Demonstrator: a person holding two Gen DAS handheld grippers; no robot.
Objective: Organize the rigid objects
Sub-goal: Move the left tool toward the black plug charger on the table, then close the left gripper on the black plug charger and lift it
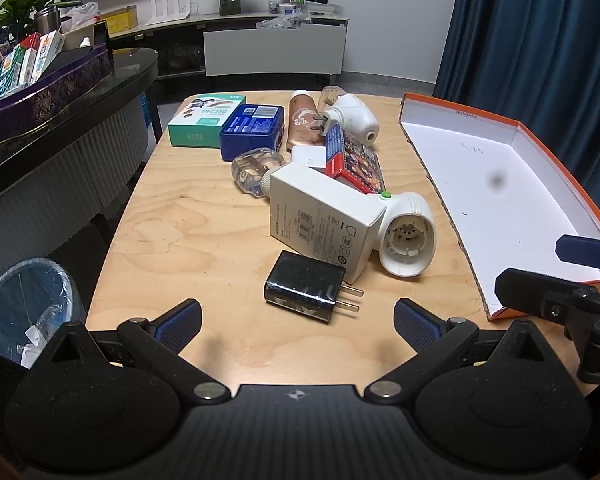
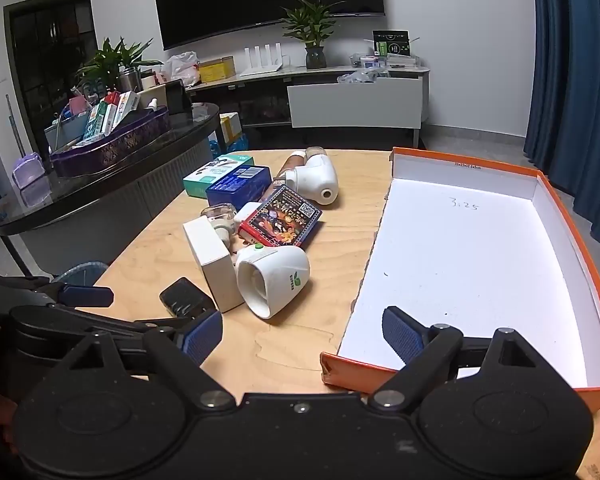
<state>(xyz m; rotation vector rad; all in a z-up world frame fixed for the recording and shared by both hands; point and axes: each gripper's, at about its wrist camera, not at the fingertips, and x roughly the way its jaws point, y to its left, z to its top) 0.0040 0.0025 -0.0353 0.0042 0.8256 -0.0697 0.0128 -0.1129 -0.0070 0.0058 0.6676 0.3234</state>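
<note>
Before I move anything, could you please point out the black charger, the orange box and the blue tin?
black charger (image 1: pixel 305 285): left wrist view, top face.
orange box (image 2: pixel 460 264): right wrist view, white floor.
blue tin (image 1: pixel 253 125): left wrist view, lid.

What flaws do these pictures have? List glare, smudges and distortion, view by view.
Left wrist view: a dark blurred smudge on the box floor, perhaps dirt on the lens; black vignette corners. Right wrist view: bright glare along the box floor's far end; fisheye bends the curtain and box walls.
</note>
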